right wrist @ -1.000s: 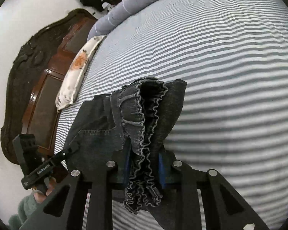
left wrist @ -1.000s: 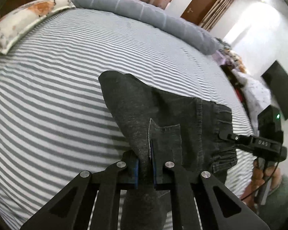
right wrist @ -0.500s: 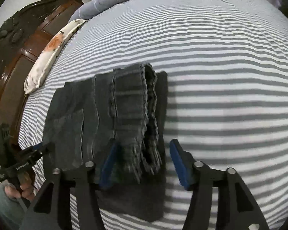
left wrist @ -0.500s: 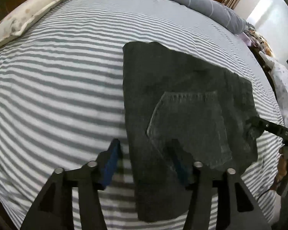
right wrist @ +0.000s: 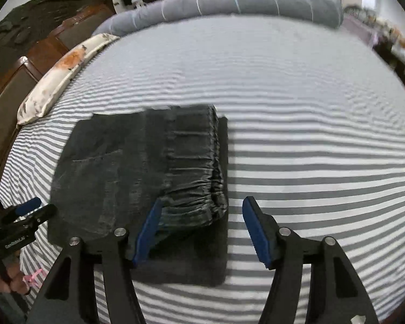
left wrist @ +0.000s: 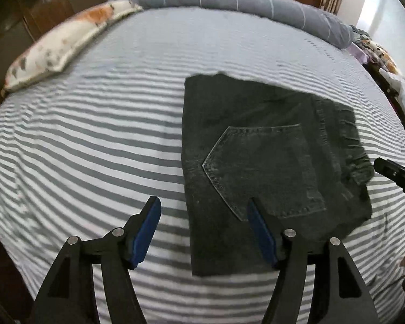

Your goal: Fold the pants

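Pants (left wrist: 270,162) now lie folded on the bed (left wrist: 94,135); your left gripper (left wrist: 202,218) and right gripper (right wrist: 201,216) have let go, jaws wide, empty.

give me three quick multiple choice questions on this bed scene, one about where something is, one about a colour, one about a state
1. Where do the folded dark grey denim pants lie?
A. on the grey-and-white striped bedsheet
B. on the floral pillow
C. on the floor

2. What colour are the gripper finger pads?
A. red
B. blue
C. yellow

3. How do the left gripper and right gripper stand?
A. both shut on the pants
B. only one open
C. both open

Answers: 1 A, the pants rest flat on the stripes. 2 B, blue pads line the black fingers. 3 C, wide gaps show between both pairs of fingers, which hold nothing.
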`<state>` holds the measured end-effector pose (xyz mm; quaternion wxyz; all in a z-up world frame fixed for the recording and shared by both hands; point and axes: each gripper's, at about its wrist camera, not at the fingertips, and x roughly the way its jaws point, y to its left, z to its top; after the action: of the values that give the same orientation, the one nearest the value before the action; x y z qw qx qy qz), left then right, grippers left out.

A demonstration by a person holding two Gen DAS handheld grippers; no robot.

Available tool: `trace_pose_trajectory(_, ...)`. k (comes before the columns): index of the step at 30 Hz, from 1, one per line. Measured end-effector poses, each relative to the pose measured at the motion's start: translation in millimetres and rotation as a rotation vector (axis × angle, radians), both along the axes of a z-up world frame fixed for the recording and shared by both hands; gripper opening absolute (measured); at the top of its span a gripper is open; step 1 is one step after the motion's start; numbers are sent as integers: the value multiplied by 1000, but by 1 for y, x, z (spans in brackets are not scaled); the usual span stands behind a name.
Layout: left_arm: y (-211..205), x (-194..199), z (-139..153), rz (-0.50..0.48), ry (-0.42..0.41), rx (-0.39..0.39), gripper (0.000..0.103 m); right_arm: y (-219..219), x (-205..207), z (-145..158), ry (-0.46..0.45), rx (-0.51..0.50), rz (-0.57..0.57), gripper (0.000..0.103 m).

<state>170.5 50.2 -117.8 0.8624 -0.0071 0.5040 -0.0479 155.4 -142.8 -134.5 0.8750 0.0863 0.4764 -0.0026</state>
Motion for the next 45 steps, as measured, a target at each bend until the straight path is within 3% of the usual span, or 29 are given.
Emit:
trace_pose_trajectory(7, -8, -47, 45, -1, -65, 31, 82, 39, -49, 41, -94, -79, 6, 87)
trace_pose_trajectory(11, -5, -72, 69, 23, -108, 56, 86, 49, -76, 49, -84, -54, -13, 90)
trace_pose_trajectory(16, -7, -99, 86, 40, -157, 102, 87, 68, -99, 55, -75, -105, -8, 94)
trace_pose_trajectory(32, -13, -133, 99, 77, -214, 148, 87, 90, -131, 67, -117, -162, 2, 97)
trace_pose_trajectory(45, -17, -136, 92, 79, -202, 168, 87, 94, -138, 63, -108, -168, 18, 97)
